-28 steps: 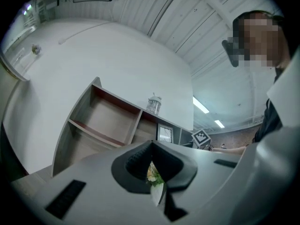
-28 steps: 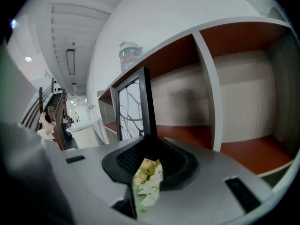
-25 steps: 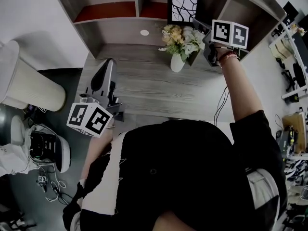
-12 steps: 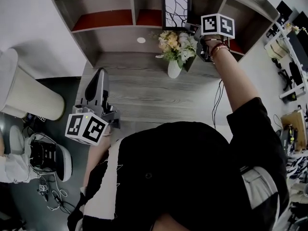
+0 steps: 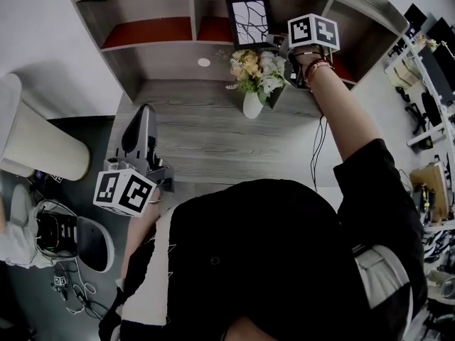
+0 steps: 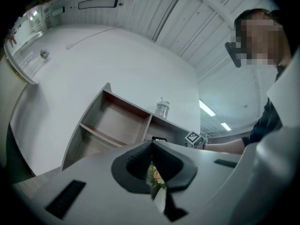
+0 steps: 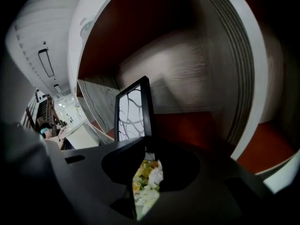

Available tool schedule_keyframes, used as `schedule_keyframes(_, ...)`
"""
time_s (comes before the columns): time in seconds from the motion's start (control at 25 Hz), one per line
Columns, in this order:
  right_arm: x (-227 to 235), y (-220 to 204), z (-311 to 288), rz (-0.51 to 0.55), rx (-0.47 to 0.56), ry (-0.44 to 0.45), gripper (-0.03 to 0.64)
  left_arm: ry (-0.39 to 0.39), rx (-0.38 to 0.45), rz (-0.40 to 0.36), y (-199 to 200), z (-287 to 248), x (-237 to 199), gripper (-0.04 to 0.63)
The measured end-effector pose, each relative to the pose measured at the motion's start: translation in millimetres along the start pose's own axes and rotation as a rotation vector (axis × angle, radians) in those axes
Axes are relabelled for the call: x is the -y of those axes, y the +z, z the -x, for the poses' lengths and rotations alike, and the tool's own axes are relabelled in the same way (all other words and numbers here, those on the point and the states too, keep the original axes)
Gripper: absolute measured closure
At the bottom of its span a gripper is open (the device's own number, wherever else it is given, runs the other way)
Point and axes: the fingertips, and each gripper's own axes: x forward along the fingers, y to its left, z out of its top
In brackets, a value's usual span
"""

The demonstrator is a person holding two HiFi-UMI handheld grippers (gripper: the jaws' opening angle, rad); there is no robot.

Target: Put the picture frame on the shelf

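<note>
picture frame [image 5: 249,20] 1 | flower vase [image 5: 252,104] 1 | shelf [image 5: 163,62] 1 | grippers 2: left gripper [image 6: 151,145], right gripper [image 7: 146,148]

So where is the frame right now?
Head view, top centre: the frame is upright at the shelf's middle compartment, gripped at its lower right by the right gripper, just behind the flowers.

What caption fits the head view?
Right gripper holds the frame at the shelf, above the flowers.
</note>
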Motion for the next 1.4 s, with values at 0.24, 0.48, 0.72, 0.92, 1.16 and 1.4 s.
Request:
schedule_keyframes(0.24,4,5,-7,-0.065,-0.005,-0.019,0.531,0.000,0.010,0.000,2,-2,-2,0.584)
schedule_keyframes(0.48,1,8,-10,-0.016,-0.015,-0.041,0.535,0.010,0.015,0.003,3,-1,-8,0.584)
schedule_keyframes(0.72,1,9,-10,0.001,0.000,-0.073,0.535,0.007,0.015,0.006,0,-3,-9,0.584)
schedule_keyframes(0.92,1,10,-10,0.024,-0.007,-0.099,0.537,0.010,0.019,0.007,0,-4,-10,0.584)
schedule_keyframes(1.16,-2,11,-10,0.065,-0.014,-0.107,0.540,0.011,0.024,0.005,1,0,-10,0.584)
schedule_keyframes(1.4,-5,10,-13,0.080,-0.020,-0.103,0.540,0.018,0.024,0.004,1,1,-10,0.584)
